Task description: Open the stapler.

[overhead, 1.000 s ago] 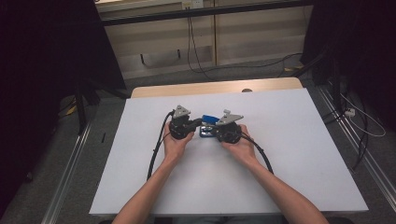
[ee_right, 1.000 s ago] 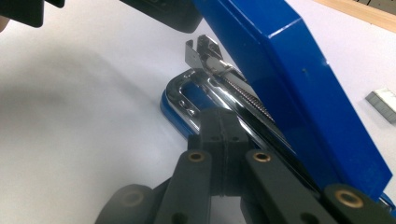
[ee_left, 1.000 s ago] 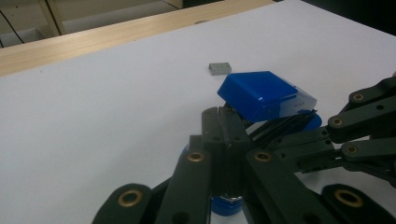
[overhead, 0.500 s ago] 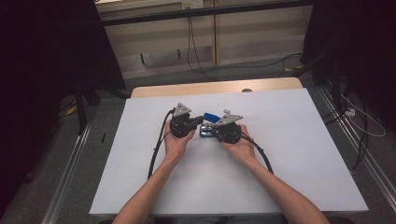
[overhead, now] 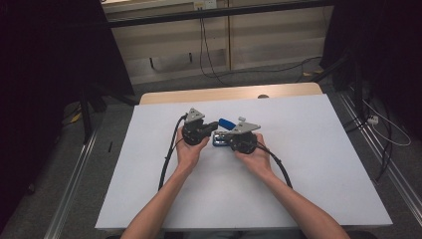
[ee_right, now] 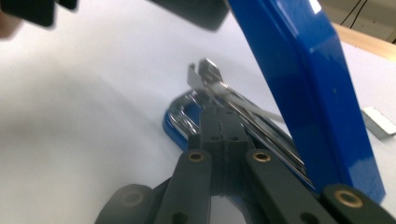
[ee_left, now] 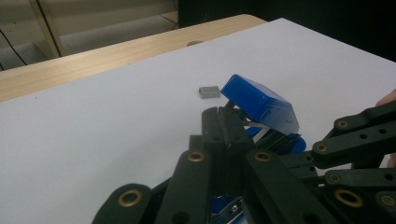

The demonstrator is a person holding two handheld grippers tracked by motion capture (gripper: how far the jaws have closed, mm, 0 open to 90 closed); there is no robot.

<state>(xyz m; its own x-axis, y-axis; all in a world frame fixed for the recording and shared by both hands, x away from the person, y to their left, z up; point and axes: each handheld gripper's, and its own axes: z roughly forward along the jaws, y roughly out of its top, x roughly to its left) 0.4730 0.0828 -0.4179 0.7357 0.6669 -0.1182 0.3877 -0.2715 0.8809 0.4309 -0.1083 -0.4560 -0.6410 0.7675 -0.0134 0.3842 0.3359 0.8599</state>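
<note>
Your two grippers meet at a glossy blue stapler (overhead: 222, 130), lid raised, mid-tabletop.
Left gripper (ee_left: 223, 122) and right gripper (ee_right: 219, 119) jaws are pressed together; a small grey staple block (ee_left: 208, 91) lies nearby.

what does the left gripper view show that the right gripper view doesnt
Left gripper view: the wooden table edge beyond the white sheet, the stapler's lifted blue lid seen from outside, and the other gripper's black linkage at the right.

Right gripper view: a close look inside the open stapler, with its chrome magazine and the front of its blue base.

Both: the blue stapler, the small grey staple block on the white sheet, and each camera's own jaws closed together.
</note>
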